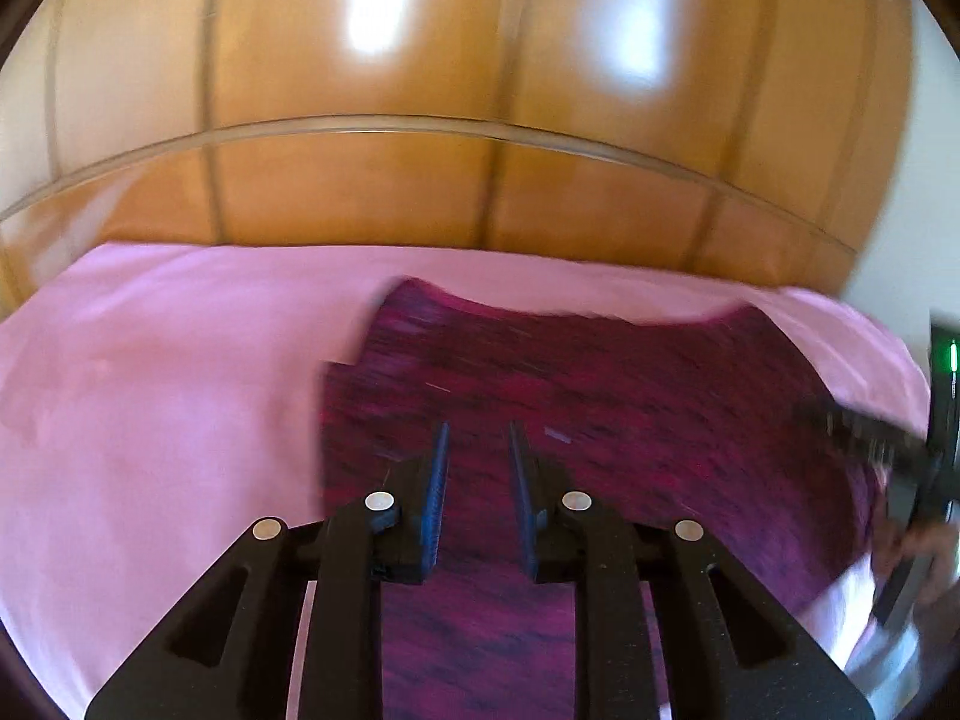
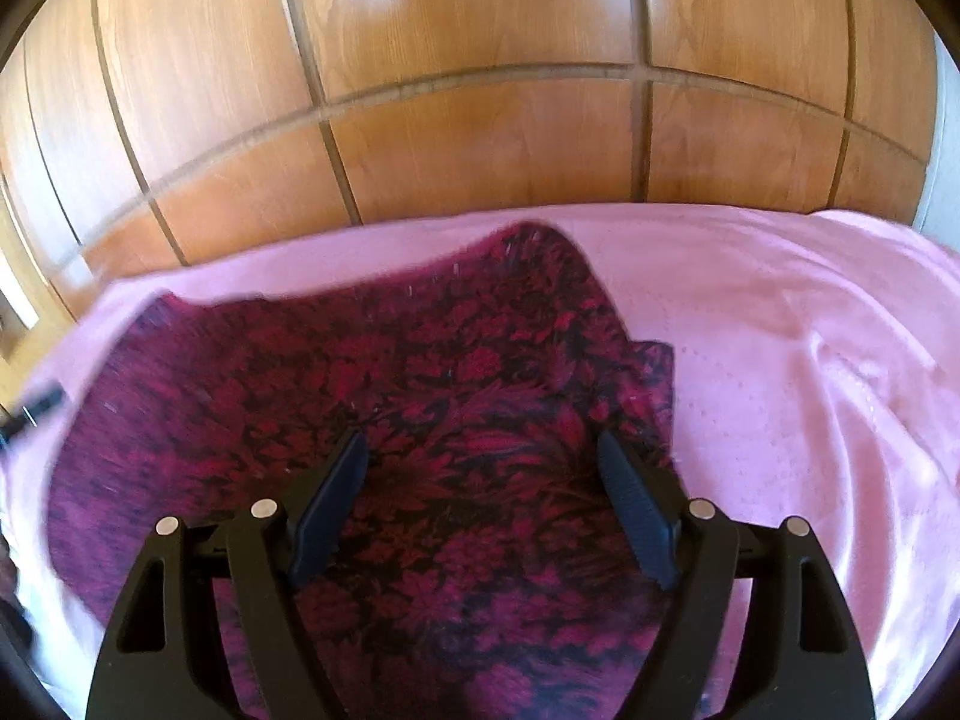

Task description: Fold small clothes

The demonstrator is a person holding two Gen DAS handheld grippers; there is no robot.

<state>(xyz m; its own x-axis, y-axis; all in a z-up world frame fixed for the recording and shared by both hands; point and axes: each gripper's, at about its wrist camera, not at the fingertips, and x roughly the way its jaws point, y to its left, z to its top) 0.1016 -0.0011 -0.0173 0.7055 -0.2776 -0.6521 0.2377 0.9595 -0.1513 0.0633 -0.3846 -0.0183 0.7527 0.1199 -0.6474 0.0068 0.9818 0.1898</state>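
A small dark red and black patterned garment (image 1: 600, 396) lies spread on a pink sheet (image 1: 150, 390). It also shows in the right wrist view (image 2: 432, 372), with a folded corner at its right edge. My left gripper (image 1: 477, 438) hovers over the garment's near left part, its jaws a little apart with nothing between them. My right gripper (image 2: 483, 450) hovers over the garment's middle, its jaws wide open and empty. The right gripper also shows blurred at the right edge of the left wrist view (image 1: 876, 438).
A wooden panelled headboard (image 1: 480, 180) stands right behind the pink sheet, also in the right wrist view (image 2: 480, 138). The pink sheet (image 2: 810, 390) has wrinkles to the right of the garment. A dark device with a green light (image 1: 948, 360) is at the far right.
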